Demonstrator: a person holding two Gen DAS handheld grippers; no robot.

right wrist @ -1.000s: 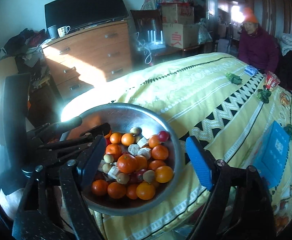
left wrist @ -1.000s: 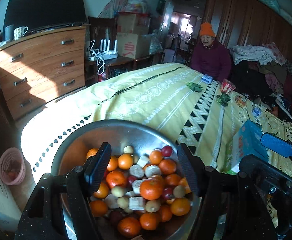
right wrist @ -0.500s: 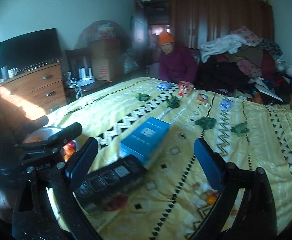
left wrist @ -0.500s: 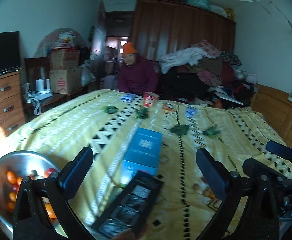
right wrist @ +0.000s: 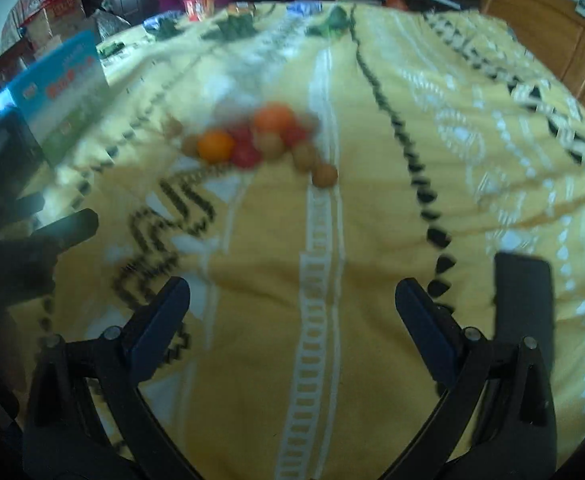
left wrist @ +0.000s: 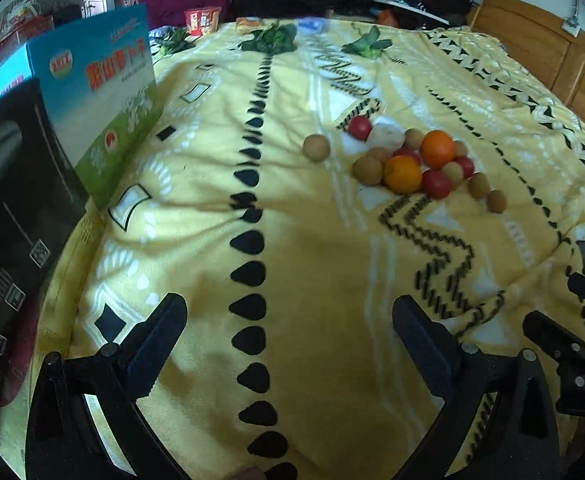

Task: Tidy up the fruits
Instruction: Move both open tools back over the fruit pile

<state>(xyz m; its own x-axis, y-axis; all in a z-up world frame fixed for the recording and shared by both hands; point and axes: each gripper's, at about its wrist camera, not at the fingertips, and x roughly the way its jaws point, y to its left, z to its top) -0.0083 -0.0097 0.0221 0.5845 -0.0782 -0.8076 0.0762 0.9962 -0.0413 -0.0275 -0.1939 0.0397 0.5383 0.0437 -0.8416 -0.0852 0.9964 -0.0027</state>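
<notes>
Both grippers, left (left wrist: 288,340) and right (right wrist: 292,320), swung off steel fruit bowl, now unseen; left wide, right opening, nothing between; faced small loose heap of oranges, red and brown fruits (left wrist: 408,160) mid yellow patterned blanket (left wrist: 292,240), unsorted

The left gripper (left wrist: 288,340) points steeply downward, its jaws spread wide with nothing between them. The right gripper (right wrist: 292,320) tilts down likewise, its jaws opening, also empty. Neither touches anything.

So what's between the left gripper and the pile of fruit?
Only bare yellow blanket lies between the left gripper and the fruit pile, shown in the left wrist view.
</notes>
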